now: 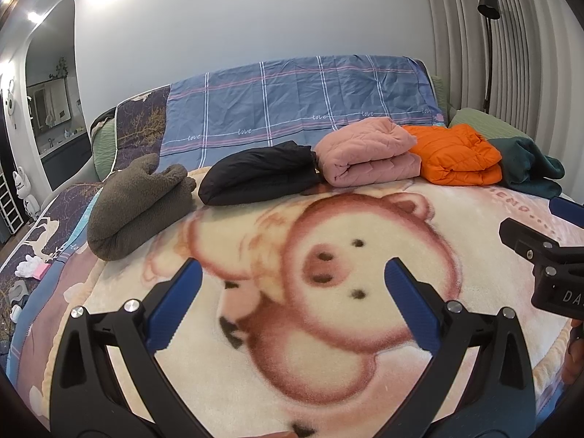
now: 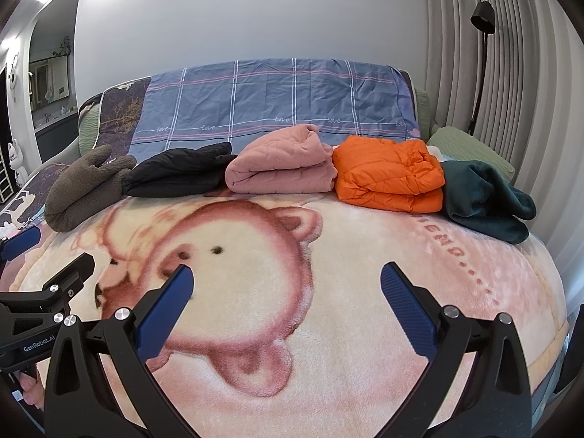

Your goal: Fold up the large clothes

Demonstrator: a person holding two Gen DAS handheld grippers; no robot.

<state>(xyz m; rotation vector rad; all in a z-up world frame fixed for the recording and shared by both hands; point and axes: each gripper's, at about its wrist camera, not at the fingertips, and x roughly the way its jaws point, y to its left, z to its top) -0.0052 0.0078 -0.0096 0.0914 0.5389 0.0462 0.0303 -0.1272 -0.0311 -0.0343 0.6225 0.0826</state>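
Note:
Several folded garments lie in a row at the far side of the bed: a brown fleece (image 1: pixel 138 206) (image 2: pixel 85 189), a black jacket (image 1: pixel 259 173) (image 2: pixel 179 175), a pink quilted coat (image 1: pixel 365 151) (image 2: pixel 281 162), an orange puffer jacket (image 1: pixel 456 155) (image 2: pixel 387 177) and a dark green garment (image 1: pixel 529 166) (image 2: pixel 485 197). My left gripper (image 1: pixel 294 273) hangs open over the pig-print blanket (image 1: pixel 328 328), holding nothing. My right gripper (image 2: pixel 286 281) is open over the same blanket (image 2: pixel 328 328), also with nothing in it. Each gripper shows at the edge of the other's view.
A blue plaid sheet (image 1: pixel 299 98) drapes the headboard. A green pillow (image 2: pixel 471 149) lies behind the clothes at right. A black floor lamp (image 2: pixel 481 36) stands by the curtains. White gloves (image 1: pixel 31 266) lie near the bed's left edge. A mirror alcove (image 1: pixel 51 91) is at left.

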